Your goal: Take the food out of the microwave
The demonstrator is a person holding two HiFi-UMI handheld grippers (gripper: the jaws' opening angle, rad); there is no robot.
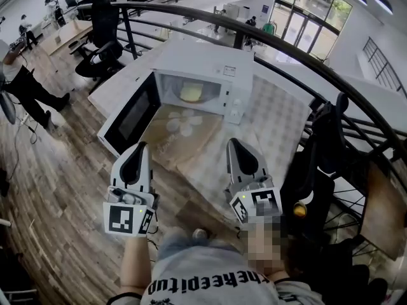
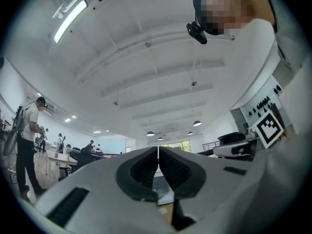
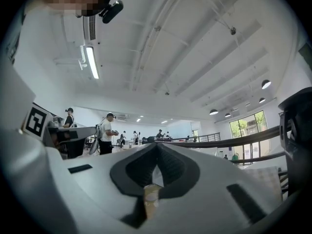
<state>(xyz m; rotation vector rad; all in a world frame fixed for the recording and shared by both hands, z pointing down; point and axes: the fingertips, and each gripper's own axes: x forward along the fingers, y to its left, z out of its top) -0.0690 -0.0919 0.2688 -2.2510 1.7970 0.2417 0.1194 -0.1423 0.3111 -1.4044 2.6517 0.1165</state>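
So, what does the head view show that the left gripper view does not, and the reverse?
Only the head view: the food inside the microwave, the door swung open, and the patterned cloth under it. Only the left gripper view: the ceiling lamp, and the left claw seen from close, shut with nothing between its pads. Both: the left claw itself, and people standing in the office behind.

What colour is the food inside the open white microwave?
The lump of food is pale yellow, clearest in the head view.
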